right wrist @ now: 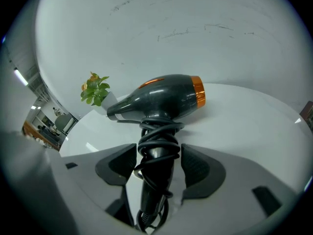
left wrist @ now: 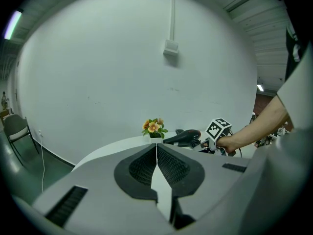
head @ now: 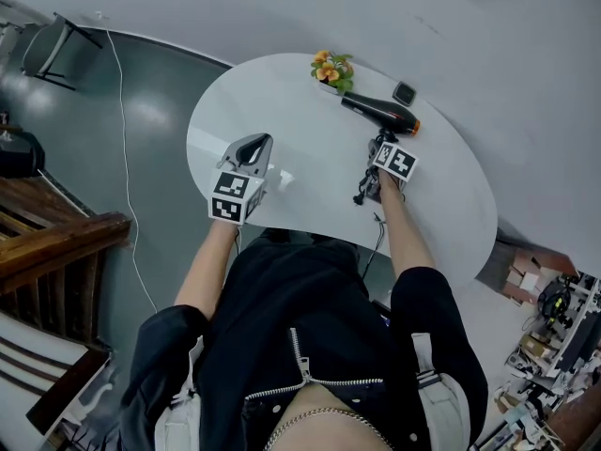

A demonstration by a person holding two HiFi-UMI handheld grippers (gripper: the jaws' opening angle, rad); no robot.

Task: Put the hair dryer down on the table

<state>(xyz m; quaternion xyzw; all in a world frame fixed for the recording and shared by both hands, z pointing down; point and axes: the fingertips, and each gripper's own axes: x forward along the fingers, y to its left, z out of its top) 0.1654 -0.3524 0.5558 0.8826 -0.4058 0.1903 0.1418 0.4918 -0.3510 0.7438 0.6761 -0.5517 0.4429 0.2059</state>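
A black hair dryer (head: 380, 114) with an orange rear ring lies on the white oval table (head: 300, 172), its nozzle towards the flower pot. Its cord is wound round the handle (right wrist: 157, 146). My right gripper (head: 380, 148) is open, and the handle lies between the jaws with a gap at each pad (right wrist: 198, 168). In the right gripper view, the dryer body (right wrist: 161, 99) lies just ahead of the right gripper (right wrist: 157, 153). My left gripper (head: 252, 148) hovers over the table's left part, shut with nothing in it; its pads (left wrist: 168, 165) meet.
A small pot of orange flowers (head: 331, 71) stands at the table's far edge, close to the dryer's nozzle. A small dark square object (head: 405, 93) lies behind the dryer. Loose cord (head: 362, 191) trails off the near edge. A chair (head: 52, 50) stands far left by the wall.
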